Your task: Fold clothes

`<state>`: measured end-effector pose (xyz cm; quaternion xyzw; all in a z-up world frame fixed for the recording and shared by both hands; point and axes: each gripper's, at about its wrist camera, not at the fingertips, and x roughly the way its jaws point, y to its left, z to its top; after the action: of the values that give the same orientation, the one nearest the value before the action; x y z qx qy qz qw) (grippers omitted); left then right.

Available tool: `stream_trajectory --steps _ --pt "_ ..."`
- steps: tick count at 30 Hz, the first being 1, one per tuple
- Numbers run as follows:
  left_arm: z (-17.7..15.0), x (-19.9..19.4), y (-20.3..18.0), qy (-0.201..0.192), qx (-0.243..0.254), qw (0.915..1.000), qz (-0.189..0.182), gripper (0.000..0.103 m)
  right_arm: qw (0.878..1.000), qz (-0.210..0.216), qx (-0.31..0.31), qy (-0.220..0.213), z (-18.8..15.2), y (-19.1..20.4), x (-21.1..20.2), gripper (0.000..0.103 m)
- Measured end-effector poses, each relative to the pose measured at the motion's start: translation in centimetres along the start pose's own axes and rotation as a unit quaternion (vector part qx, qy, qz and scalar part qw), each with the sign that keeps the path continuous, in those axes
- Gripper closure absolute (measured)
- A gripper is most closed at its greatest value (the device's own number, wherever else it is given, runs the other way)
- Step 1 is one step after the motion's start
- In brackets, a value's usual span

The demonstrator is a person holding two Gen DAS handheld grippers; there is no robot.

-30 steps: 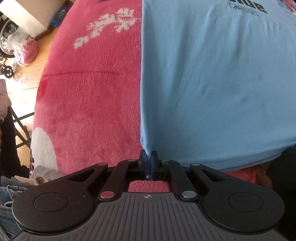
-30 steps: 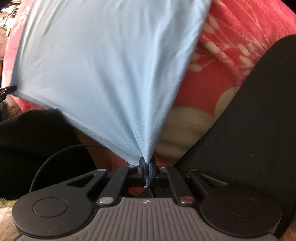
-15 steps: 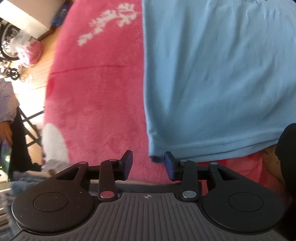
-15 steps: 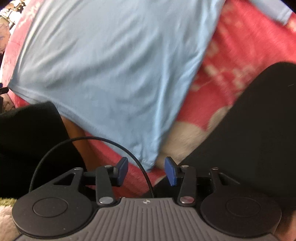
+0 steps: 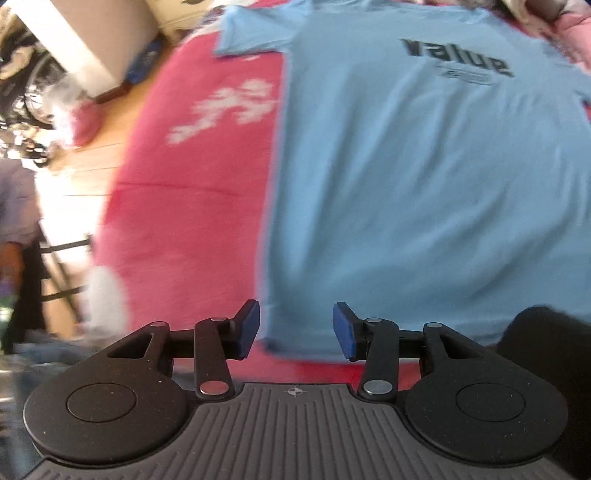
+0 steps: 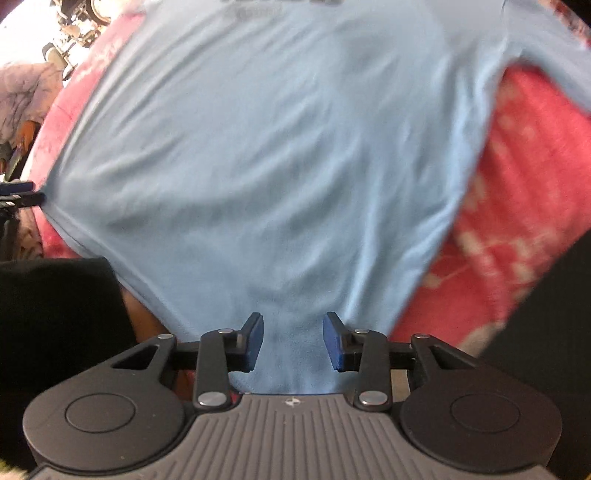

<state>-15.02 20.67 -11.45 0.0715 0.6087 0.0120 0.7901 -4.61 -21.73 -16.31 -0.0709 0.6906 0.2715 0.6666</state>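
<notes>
A light blue T-shirt (image 5: 424,184) with black lettering lies spread flat on a red fleece blanket (image 5: 192,206). My left gripper (image 5: 295,325) hovers over the shirt's near left hem corner, jaws opening and pressing on nothing. In the right wrist view the same T-shirt (image 6: 277,166) fills the frame over the blanket (image 6: 517,221). My right gripper (image 6: 293,339) hangs above the near hem, and its jaws are closing. Blue cloth shows in the gap, but the pads (image 6: 255,341) stand apart from it. The left gripper's tip (image 6: 18,194) peeks in at the shirt's far corner.
Wooden floor (image 5: 70,177) and a white box (image 5: 92,37) lie beyond the blanket's left edge. Black clothing of a person (image 6: 55,332) sits close at the near left and near right (image 6: 546,332). More garments pile at the far right (image 5: 569,29).
Both grippers were shut on the shirt's hem corners; both have opened and let go. The shirt has settled flat, and both views now take in more of it.
</notes>
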Motion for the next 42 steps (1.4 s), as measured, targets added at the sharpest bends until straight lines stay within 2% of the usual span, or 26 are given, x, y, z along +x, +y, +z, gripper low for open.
stream_trajectory --steps 2,3,4,7,10,11,13,16,17,18,20,23,24,26,29,31,34,36,39,42 --pt "-0.4 2.5 -0.8 0.026 0.001 0.9996 -0.007 0.059 1.0 0.009 0.007 0.007 -0.2 -0.5 0.3 0.065" --pt "-0.8 3.9 -0.9 0.054 0.002 0.9985 0.006 0.059 1.0 0.016 0.009 0.006 -0.2 -0.8 -0.1 0.065" --pt "-1.2 5.2 -0.9 0.078 0.003 0.9968 0.018 0.059 1.0 0.018 0.001 -0.015 -0.1 -1.1 -1.3 0.064" --pt "-1.2 4.0 -0.2 0.06 -0.005 0.9981 0.009 0.059 0.996 0.016 -0.026 -0.078 0.7 -1.8 -4.6 0.055" --pt "-0.3 1.8 1.7 0.027 -0.051 0.9981 -0.023 0.058 0.988 -0.004 -0.058 -0.146 2.3 -2.6 -7.5 0.054" --pt "0.1 1.3 2.3 0.018 -0.066 0.9974 -0.024 0.058 0.984 -0.014 -0.073 -0.161 3.0 -2.6 -8.1 0.054" --pt "1.1 0.7 3.3 0.006 -0.094 0.9953 -0.023 0.058 0.974 -0.044 -0.115 -0.188 4.7 -2.0 -8.7 0.054" --pt "3.6 0.5 4.3 -0.018 -0.144 0.9892 -0.025 0.057 0.949 -0.091 -0.199 -0.227 7.3 -0.2 -9.5 0.052" --pt "4.7 0.7 4.7 -0.028 -0.162 0.9861 -0.022 0.058 0.942 -0.087 -0.218 -0.238 8.4 0.5 -9.5 0.051" --pt "5.8 0.9 5.1 -0.044 -0.186 0.9815 -0.014 0.058 0.935 -0.084 -0.238 -0.25 9.5 1.2 -9.5 0.051" --pt "7.8 1.1 6.0 -0.095 -0.261 0.9606 0.014 0.057 0.92 -0.07 -0.271 -0.274 11.9 2.8 -9.5 0.051" --pt "10.6 2.5 8.0 -0.143 -0.382 0.9126 -0.029 0.057 0.896 -0.028 -0.313 -0.312 16.0 5.7 -9.1 0.051" --pt "11.5 3.2 8.4 -0.154 -0.407 0.8994 -0.045 0.057 0.889 -0.013 -0.324 -0.323 17.6 6.6 -8.9 0.051" --pt "13.3 4.6 8.6 -0.171 -0.43 0.8845 -0.061 0.057 0.876 0.018 -0.343 -0.339 20.8 8.4 -8.3 0.051" --pt "16.0 7.0 8.6 -0.188 -0.434 0.8786 -0.067 0.057 0.871 0.061 -0.352 -0.337 25.9 10.9 -7.3 0.051" --pt "17.5 8.2 8.5 -0.198 -0.434 0.8759 -0.069 0.057 0.874 0.086 -0.345 -0.33 29.4 12.8 -6.0 0.051" --pt "19.6 9.9 8.8 -0.212 -0.436 0.8718 -0.067 0.057 0.887 0.112 -0.323 -0.312 34.6 15.3 -3.5 0.051" --pt "20.4 10.8 8.7 -0.221 -0.434 0.8708 -0.065 0.057 0.9 0.122 -0.295 -0.296 37.7 16.9 -1.7 0.051" --pt "21.0 11.2 8.6 -0.228 -0.423 0.8755 -0.048 0.058 0.918 0.129 -0.249 -0.281 42.2 18.8 0.7 0.051" --pt "21.3 11.8 9.0 -0.235 -0.425 0.8731 -0.043 0.059 0.933 0.14 -0.206 -0.26 45.8 19.9 2.9 0.051"
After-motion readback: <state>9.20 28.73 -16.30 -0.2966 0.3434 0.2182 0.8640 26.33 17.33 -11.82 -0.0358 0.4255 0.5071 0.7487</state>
